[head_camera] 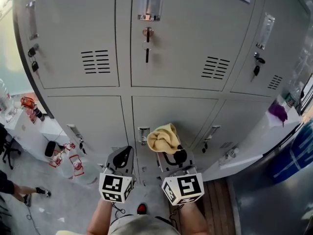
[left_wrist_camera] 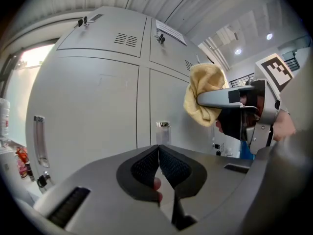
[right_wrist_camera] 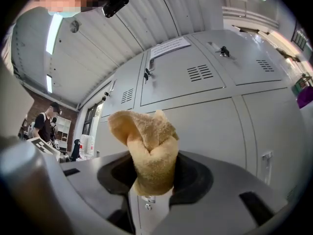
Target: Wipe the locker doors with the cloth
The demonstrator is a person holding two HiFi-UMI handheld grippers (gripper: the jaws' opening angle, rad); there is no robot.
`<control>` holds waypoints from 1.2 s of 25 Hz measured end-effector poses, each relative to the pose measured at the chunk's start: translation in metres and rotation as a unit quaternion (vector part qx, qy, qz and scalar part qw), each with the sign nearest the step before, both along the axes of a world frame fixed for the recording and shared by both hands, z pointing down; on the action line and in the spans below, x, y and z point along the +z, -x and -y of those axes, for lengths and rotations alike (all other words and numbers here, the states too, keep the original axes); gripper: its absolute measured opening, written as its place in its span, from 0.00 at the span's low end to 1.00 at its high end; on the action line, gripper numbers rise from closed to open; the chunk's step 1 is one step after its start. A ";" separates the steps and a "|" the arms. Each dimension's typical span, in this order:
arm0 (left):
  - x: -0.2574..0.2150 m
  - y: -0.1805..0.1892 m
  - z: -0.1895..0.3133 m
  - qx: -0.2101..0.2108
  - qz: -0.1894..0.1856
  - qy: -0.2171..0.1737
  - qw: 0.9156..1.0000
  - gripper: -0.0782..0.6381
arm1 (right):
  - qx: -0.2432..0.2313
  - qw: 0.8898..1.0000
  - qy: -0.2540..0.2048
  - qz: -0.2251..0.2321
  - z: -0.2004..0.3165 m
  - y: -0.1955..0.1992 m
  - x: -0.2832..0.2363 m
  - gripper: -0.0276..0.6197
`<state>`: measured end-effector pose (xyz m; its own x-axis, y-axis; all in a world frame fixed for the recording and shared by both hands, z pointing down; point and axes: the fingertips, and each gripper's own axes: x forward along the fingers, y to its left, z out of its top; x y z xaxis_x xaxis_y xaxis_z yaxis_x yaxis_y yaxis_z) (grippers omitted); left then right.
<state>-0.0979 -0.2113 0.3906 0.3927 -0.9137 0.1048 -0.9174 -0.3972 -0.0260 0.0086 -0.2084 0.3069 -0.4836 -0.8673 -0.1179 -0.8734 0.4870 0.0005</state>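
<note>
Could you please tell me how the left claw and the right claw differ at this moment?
The left claw is shut with nothing in it; the right claw is shut on the yellow cloth. The right claw sits further forward than the left claw, showing in the left gripper view. Both face the grey locker doors.

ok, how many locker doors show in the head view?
6: top left door, top middle door, top right door, bottom left door, bottom middle door behind the cloth, bottom right door. More may lie outside the frame.
</note>
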 end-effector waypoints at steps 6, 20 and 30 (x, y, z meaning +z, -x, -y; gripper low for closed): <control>-0.001 0.022 0.001 -0.023 0.004 -0.003 1.000 0.14 | -0.044 0.999 0.008 0.001 0.010 0.043 0.008 0.33; -0.004 0.042 0.005 -0.043 0.008 -0.008 0.999 0.14 | -0.044 0.999 0.028 -0.010 0.048 0.069 0.021 0.33; -0.004 0.041 0.007 -0.041 0.005 -0.007 0.999 0.14 | -0.033 0.999 0.029 -0.011 0.052 0.061 0.021 0.33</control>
<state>-0.1391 -0.2183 0.3870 0.3150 -0.9442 0.0958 -0.9466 -0.3199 -0.0400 -0.0524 -0.2609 0.3277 -0.5420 -0.8384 -0.0578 -0.8394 0.5434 -0.0102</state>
